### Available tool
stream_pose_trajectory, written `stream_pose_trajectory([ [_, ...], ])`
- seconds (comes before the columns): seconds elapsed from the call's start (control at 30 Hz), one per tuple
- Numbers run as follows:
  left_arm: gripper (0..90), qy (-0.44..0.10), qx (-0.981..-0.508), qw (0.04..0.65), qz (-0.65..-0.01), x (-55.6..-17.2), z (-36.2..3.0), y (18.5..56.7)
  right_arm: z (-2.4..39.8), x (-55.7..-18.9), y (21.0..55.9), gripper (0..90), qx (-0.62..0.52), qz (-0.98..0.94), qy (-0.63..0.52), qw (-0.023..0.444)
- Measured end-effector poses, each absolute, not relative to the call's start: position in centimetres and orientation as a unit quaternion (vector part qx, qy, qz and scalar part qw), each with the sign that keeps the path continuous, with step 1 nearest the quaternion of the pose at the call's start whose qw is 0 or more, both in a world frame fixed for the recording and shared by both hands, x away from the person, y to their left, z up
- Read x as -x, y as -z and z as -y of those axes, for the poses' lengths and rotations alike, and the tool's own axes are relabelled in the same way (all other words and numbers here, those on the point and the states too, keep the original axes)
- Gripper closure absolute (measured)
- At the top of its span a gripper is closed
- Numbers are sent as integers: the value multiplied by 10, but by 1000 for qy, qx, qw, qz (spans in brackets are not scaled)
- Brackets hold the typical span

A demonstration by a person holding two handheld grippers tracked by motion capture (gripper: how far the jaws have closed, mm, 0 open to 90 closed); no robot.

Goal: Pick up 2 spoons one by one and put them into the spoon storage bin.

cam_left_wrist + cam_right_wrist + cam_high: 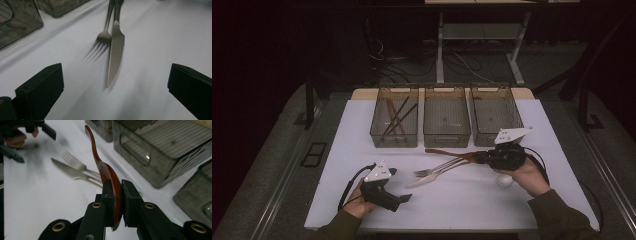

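My right gripper (pixel 115 202) is clamped on the bowl of a wooden spoon (pixel 106 170), gripping it edge-on between the pads, with the handle reaching away from me. In the high view the spoon (pixel 451 152) hangs level over the white table (pixel 362 130), just in front of the middle bin (pixel 446 117), its handle pointing to my left.

My left gripper (pixel 115 82) stands wide with nothing between its jaws. It points along the table at a fork (pixel 106 32) and a knife (pixel 115 52), which lie side by side, touching or nearly so, near the table's middle. In the high view the left gripper (pixel 404 199) sits low at the near left, apart from the cutlery.

Three clear bins stand in a row at the far edge. The left bin (pixel 395 117) holds dark sticks, perhaps chopsticks; the right bin (pixel 495 115) is just behind my right hand (pixel 527 175). A small white thing (pixel 504 180) lies by that hand.

I can read no brand, label or writing on anything here.
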State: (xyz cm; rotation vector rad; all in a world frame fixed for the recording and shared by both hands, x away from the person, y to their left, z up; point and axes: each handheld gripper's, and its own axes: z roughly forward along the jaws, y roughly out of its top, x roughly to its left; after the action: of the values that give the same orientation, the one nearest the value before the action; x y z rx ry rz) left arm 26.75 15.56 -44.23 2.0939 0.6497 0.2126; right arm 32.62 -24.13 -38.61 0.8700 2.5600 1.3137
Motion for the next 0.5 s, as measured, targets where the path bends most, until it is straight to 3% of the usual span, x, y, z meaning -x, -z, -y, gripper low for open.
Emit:
stream_pose_trajectory([
  [0.5, 0, -84, -847, 453, -264, -267, -155, 442, 239, -356, 365, 813, -341, -824, -437, 118],
])
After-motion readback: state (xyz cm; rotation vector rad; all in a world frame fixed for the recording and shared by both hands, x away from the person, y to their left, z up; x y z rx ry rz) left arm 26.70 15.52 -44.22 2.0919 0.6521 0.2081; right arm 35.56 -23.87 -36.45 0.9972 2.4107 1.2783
